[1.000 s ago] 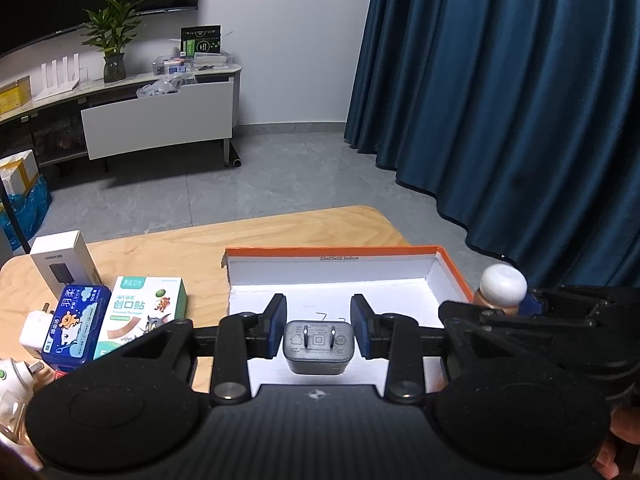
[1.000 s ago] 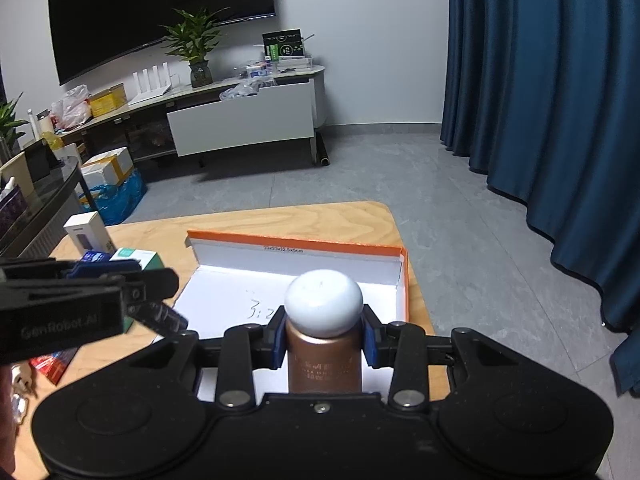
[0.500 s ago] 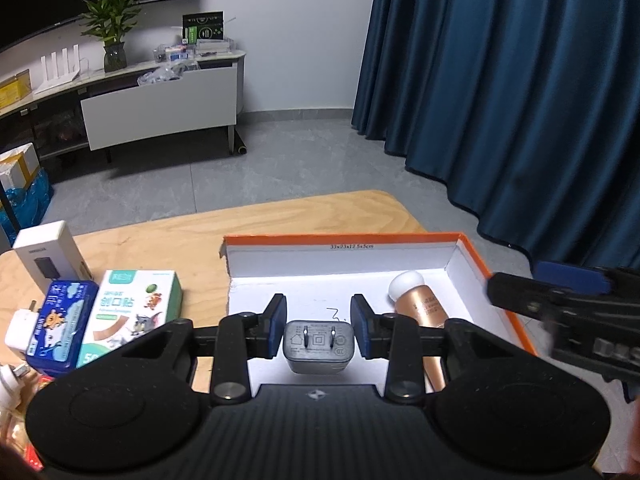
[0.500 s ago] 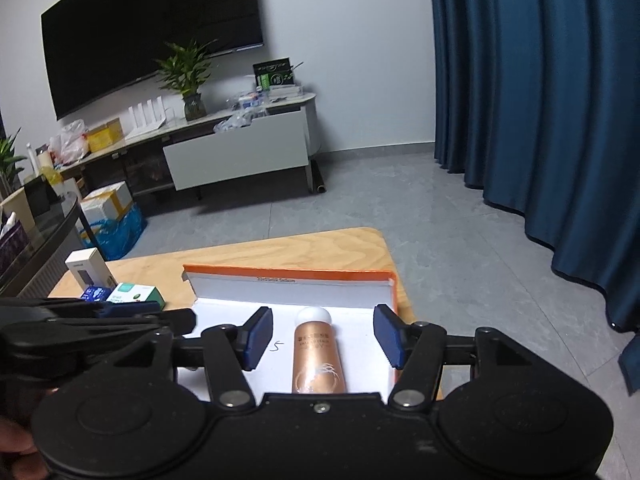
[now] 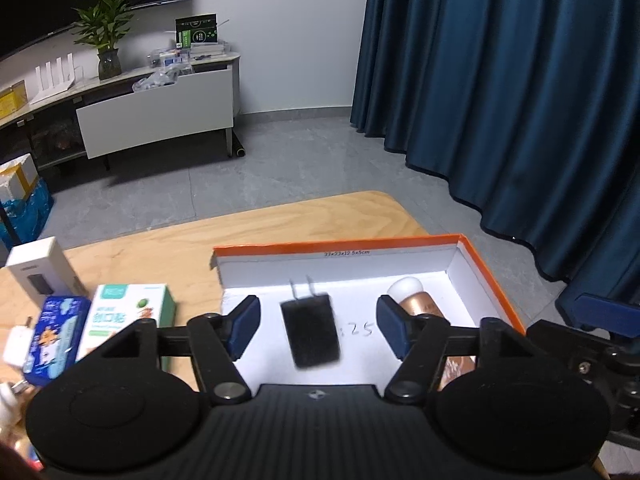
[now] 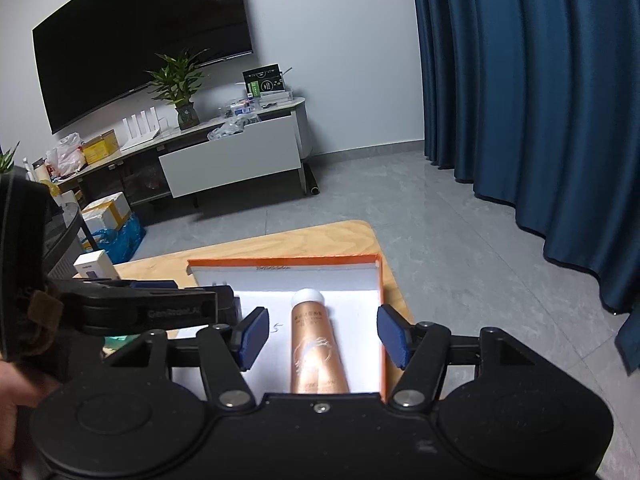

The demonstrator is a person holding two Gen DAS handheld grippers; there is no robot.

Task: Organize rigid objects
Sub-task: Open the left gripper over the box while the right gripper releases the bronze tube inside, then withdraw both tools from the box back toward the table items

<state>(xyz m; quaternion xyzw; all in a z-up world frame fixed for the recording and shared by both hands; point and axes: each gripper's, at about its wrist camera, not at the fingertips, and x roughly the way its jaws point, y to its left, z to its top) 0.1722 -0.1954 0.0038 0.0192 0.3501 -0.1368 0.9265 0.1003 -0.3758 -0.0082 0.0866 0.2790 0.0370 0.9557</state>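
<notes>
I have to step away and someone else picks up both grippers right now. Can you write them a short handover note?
Left gripper: open, holds nothing, over the orange-rimmed box.
Right gripper: open, holds nothing, over the same box.
In the box: the dark charger, blurred in the picture, on the left part; the copper bottle with a white cap lying on its side at the right.
Left to do, on the wooden table left of the box: the green and white box, the blue box, the white box and a white plug.
</notes>
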